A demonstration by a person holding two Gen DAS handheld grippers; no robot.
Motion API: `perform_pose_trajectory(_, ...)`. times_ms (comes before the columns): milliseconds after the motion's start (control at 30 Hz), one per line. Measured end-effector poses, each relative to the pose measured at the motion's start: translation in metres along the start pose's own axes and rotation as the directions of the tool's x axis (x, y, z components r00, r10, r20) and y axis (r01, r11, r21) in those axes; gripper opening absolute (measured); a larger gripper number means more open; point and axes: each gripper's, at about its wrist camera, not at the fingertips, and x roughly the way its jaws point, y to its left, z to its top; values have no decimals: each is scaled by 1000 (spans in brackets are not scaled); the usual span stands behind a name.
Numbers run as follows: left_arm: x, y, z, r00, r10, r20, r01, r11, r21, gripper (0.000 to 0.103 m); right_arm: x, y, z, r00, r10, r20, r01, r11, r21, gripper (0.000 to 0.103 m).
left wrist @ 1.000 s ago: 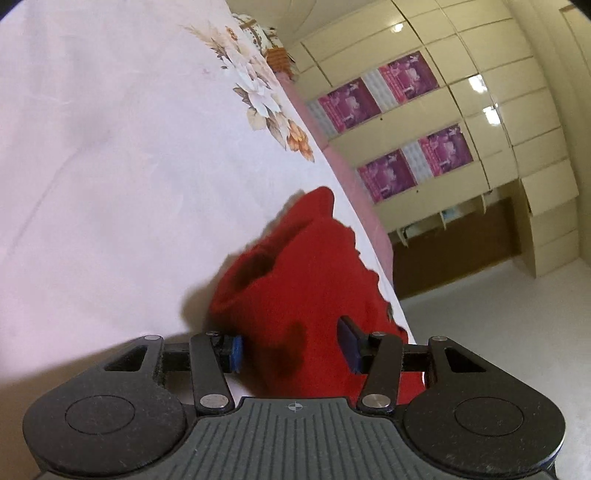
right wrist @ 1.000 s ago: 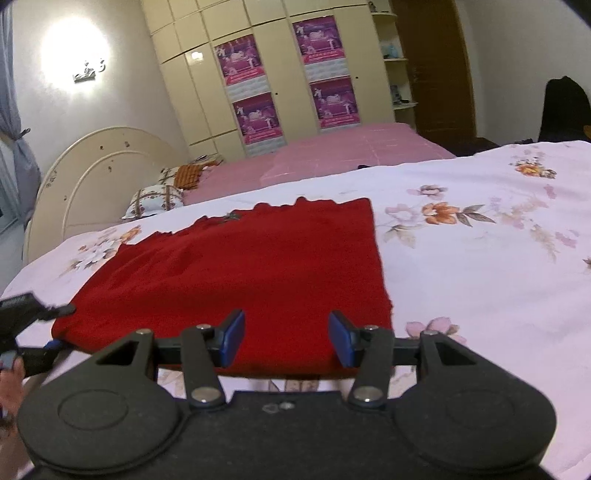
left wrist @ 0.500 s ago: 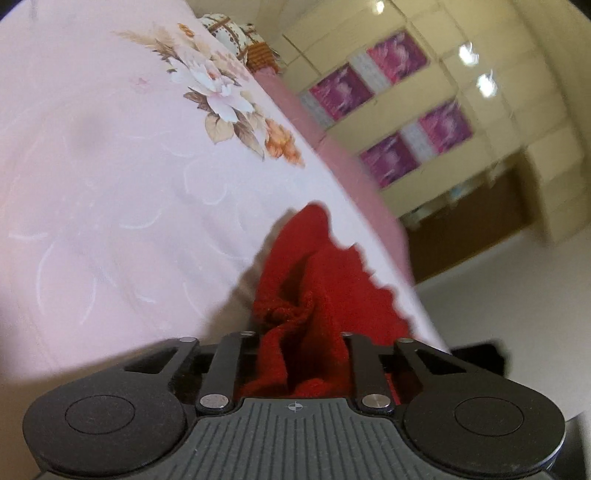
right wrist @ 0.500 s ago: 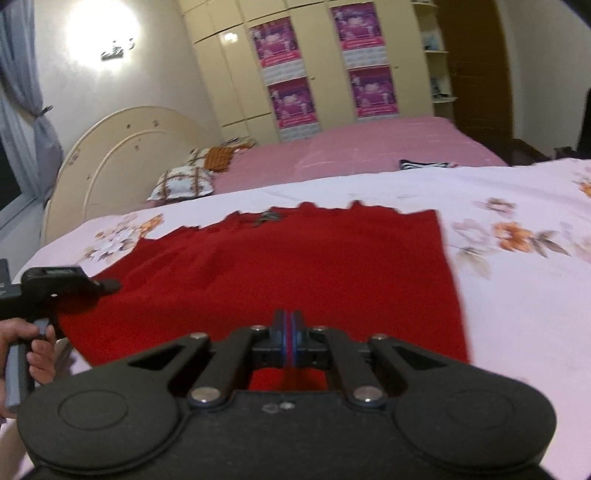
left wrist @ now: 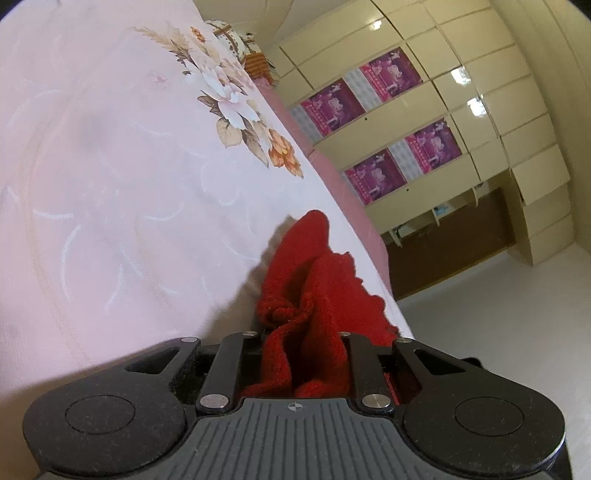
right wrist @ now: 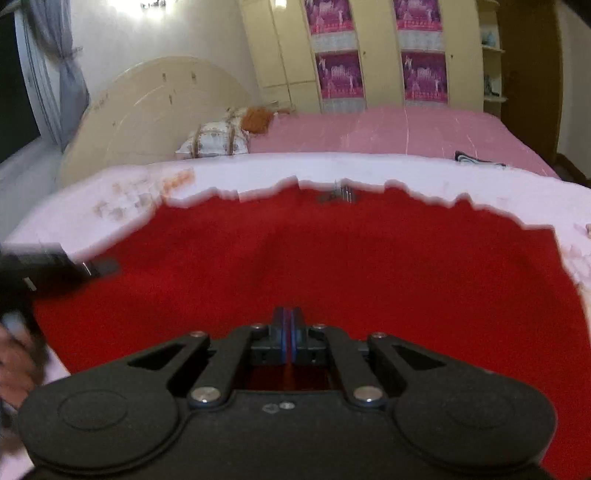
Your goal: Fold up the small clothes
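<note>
Warm indoor light, wall lamp glare, fisheye-bent edges, right view motion-blurred

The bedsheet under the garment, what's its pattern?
Pale pink bedsheet with printed flowers, clearest in the left wrist view.

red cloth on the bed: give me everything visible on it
The red cloth looks like a soft, fuzzy knit with a scalloped far edge and a small dark mark near that edge. It lies mostly flat on the floral bedsheet. The left gripper has a bunched fold pinched in its jaws; the right gripper has its jaws shut on the near edge, a thin strip of red showing between them.
</note>
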Motion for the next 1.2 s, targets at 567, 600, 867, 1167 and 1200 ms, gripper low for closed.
perform_pose_trajectory(567,60,-199,-89,938,-182,-295,271,915,298,17,-31,-61,1,995,90,45,-100,924,368,26)
perform_pose_trajectory(600,71,-202,-105,930,-164,-330,270,913,308,17,-51,-85,-5,992,79,97,-114,883,455,32)
perform_pose_trajectory(867,78,-221,-144,873,-211,-440,360,887,290,64,-122,-198,-53,952,181,247,-306,574,759,77)
perform_pose_trajectory(1167,43,-163,-48,969,-72,-236,152,929,338,69,-106,-173,-50,934,285,216,-348,589,729,74)
perform_pose_trajectory(1200,46,-156,-47,970,-48,-238,127,935,330,69,-100,-174,-47,935,287,206,-343,594,728,71)
